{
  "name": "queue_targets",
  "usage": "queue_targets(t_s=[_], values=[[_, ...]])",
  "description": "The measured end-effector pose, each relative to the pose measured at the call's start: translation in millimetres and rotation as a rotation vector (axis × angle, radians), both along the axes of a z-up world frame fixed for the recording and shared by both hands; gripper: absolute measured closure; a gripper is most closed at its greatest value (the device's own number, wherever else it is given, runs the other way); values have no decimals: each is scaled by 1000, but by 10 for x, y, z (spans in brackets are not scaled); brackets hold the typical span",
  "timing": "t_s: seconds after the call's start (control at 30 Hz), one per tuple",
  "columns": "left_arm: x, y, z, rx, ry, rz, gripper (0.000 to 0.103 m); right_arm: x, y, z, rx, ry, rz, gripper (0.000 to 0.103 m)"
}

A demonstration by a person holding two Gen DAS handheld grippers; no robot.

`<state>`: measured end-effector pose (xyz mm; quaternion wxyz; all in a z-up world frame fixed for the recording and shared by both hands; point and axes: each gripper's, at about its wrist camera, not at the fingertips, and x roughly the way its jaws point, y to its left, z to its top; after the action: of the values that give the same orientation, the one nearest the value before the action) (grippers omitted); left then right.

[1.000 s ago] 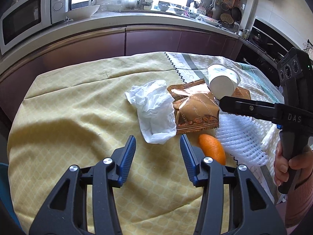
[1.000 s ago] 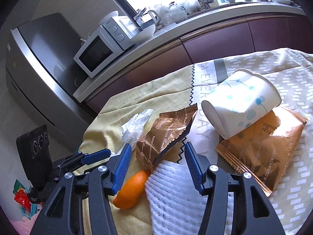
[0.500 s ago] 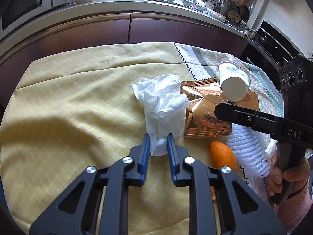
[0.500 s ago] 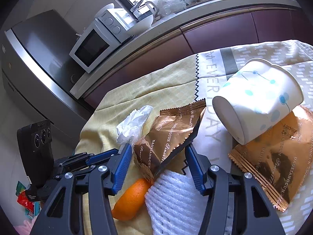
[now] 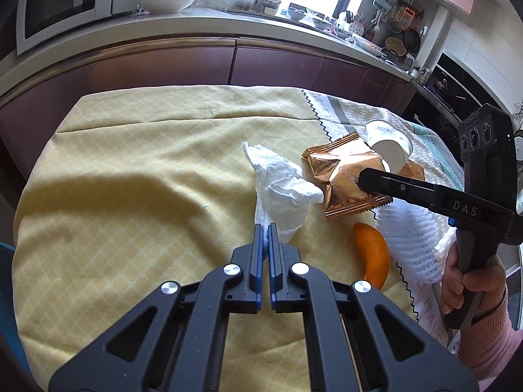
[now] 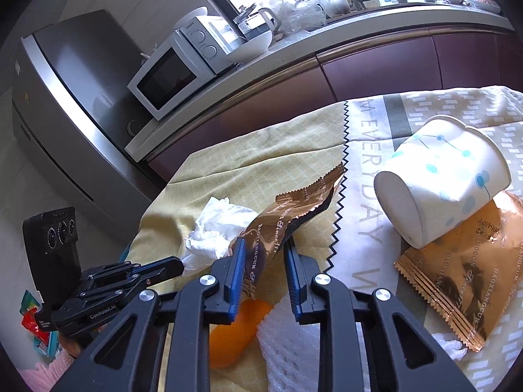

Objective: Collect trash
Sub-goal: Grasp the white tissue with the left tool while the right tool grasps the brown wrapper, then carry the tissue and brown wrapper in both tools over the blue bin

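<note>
The left gripper (image 5: 267, 233) has its blue pads squeezed tight on the near tip of the tissue (image 5: 281, 192). The tissue is soft, white and all crumpled. It lies on the yellow tablecloth (image 5: 130, 196), and its long side runs away from the gripper toward the kitchen counter (image 5: 196, 26).

Right beside the tissue, touching it, is a shiny copper wrapper (image 6: 287, 215). It is crinkly foil with zigzag edges, and it is torn open. Its long side points away from the right gripper (image 6: 264, 253) and a bit to the right. The near end of the wrapper sits between the right gripper's pads, against the left one. The pads are narrow but there is a gap by the right pad, so I cannot tell if it is really pinching the wrapper.

A white paper cup (image 6: 441, 179) with blue dots lies on its side, with its flat bottom facing us. It rests on a second copper wrapper (image 6: 464, 277), which lies flat.

Near the grippers is a smooth orange peel (image 5: 372, 254), curved like a boat. Just next to it is a white foam net (image 5: 412, 238), soft and bumpy with little holes.
</note>
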<state>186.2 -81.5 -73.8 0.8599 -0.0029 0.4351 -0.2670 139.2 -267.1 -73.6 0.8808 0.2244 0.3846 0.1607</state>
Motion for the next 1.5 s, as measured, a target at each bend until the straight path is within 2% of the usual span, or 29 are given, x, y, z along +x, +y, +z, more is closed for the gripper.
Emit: queue_targets(t_s=[0.4,0.9,1.5], values=[[-403,531,97,-33,-40,29,100,-177,177,212,-7,-76,53,89],[-821,1139,257,-53,-99,110,100,-296,481,357,37,-124,141,89],[-1230,1641,470,-75,-160,205,100,-350,1027,460,69,-153,267,89]])
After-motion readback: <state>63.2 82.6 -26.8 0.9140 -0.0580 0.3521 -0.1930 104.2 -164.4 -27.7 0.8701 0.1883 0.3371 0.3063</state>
